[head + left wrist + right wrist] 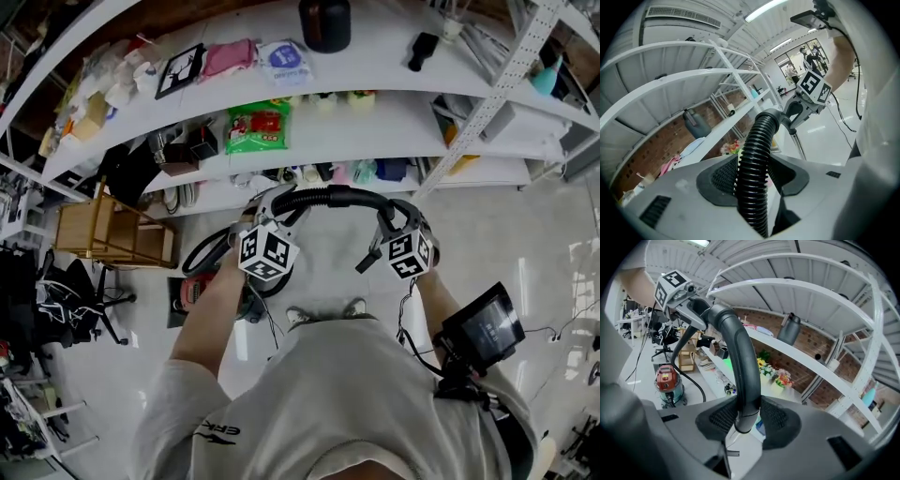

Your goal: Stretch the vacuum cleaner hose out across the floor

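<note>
The left gripper (752,177) is clenched on the ribbed black hose (757,150), which fills the gap between its pads and runs up and away from them. The right gripper (747,417) is clenched too, grasping the bent tube (740,357), the smooth rigid piece at the hose's end, near that tube's lower tip. In the head view both grippers are held up in front of the person's chest, well above the floor (506,216), left and right of each other at about the same height. Between them the hose and tube form one arch that rises from the left jaws, curves over and comes down into the right jaws. From the left gripper the rest of the hose drops away in a loop toward the vacuum (192,291), a red-topped canister standing on the floor to the person's left, just beside a wooden rack (108,230). The person faces white shelves (375,122) loaded with small goods. Only this short arched stretch is off the floor; it hangs in the air between the two grippers.
</note>
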The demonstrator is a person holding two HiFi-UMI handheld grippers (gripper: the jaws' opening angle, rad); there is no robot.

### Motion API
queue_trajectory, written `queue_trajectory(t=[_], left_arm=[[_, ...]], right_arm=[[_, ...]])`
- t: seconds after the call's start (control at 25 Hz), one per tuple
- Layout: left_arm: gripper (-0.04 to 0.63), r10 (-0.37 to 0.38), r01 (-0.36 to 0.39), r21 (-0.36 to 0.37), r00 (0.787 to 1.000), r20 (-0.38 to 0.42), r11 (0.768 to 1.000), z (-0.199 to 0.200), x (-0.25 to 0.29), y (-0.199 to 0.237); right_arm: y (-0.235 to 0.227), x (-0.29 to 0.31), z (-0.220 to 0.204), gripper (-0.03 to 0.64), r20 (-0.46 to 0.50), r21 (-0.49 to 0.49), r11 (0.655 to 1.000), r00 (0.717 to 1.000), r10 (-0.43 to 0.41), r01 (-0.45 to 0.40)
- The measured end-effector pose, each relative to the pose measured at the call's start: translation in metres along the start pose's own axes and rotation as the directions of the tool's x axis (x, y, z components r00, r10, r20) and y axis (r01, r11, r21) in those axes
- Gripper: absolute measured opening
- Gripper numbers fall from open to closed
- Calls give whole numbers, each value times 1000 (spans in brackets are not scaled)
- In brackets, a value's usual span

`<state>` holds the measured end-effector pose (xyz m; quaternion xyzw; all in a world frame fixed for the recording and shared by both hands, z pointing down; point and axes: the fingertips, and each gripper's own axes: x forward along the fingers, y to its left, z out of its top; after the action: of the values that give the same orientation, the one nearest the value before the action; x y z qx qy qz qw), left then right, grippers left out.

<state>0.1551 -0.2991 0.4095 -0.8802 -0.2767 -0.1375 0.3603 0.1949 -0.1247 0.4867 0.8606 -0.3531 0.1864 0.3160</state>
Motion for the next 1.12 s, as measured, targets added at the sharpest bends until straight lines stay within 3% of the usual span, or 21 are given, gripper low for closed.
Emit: queue_trajectory(t=[0.24,0.52,0.8,1.12], left_arm=[[192,-73,70,49,995,71,996,60,31,-44],[187,-184,163,143,973,143,976,131,96,-86],[186,-306,273,181,933,189,945,179,148,-116],[184,-426,375,227,869,252,899,226,206,-145]], right_arm=[[-39,-51,-53,147,-39,46,995,995,-87,88],[-94,-91,-125,147,-103,130,974,980,-172,185],[-134,-123,-174,147,-181,189,941,952,-247,280],[-177,-144,-225,147,-278,233,894,907,-316,383]])
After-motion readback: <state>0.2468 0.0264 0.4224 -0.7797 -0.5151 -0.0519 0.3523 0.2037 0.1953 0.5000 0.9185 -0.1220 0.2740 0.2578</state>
